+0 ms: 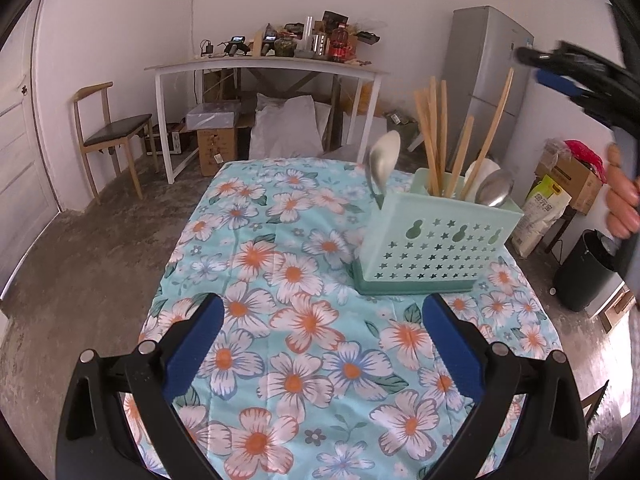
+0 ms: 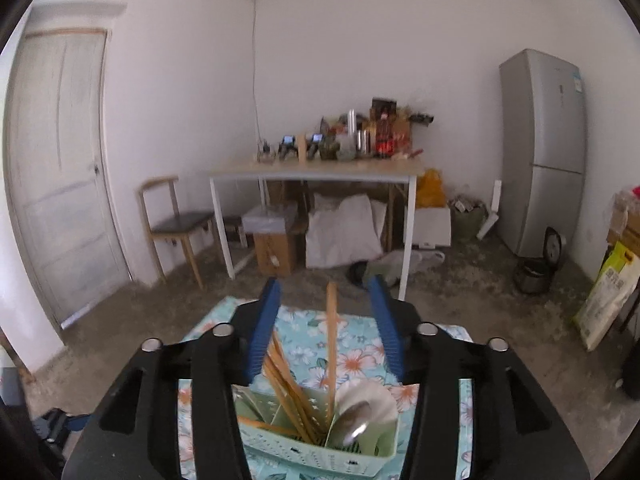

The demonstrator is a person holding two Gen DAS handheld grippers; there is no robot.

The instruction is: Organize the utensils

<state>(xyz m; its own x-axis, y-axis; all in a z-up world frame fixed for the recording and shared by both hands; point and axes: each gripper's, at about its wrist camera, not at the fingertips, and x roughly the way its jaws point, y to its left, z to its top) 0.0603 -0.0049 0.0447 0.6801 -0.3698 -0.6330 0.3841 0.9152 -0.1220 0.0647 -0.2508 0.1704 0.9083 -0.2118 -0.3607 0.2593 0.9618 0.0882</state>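
A mint-green perforated utensil holder point(image 1: 436, 240) stands on the floral tablecloth point(image 1: 280, 264), right of centre. It holds wooden chopsticks point(image 1: 434, 132), a metal spoon point(image 1: 384, 160) standing bowl-up at its left end, a second metal spoon point(image 1: 496, 194) and a white spoon point(image 1: 482, 168). My left gripper point(image 1: 323, 304) is open low over the cloth, short of the holder, with nothing between its fingers. My right gripper point(image 2: 325, 284) hangs over the holder point(image 2: 304, 444), jaws apart. One upright chopstick point(image 2: 331, 340) stands between the blue pads point(image 2: 264, 332), touching neither. A hand point(image 1: 622, 200) carries the right gripper point(image 1: 540, 66).
A white table point(image 2: 316, 170) piled with bottles and gadgets stands at the back wall, boxes and a white sack beneath it. A wooden chair point(image 2: 176, 224) and a door point(image 2: 60, 168) are left, a grey fridge point(image 2: 544, 148), rice cooker point(image 2: 536, 268) and bags right.
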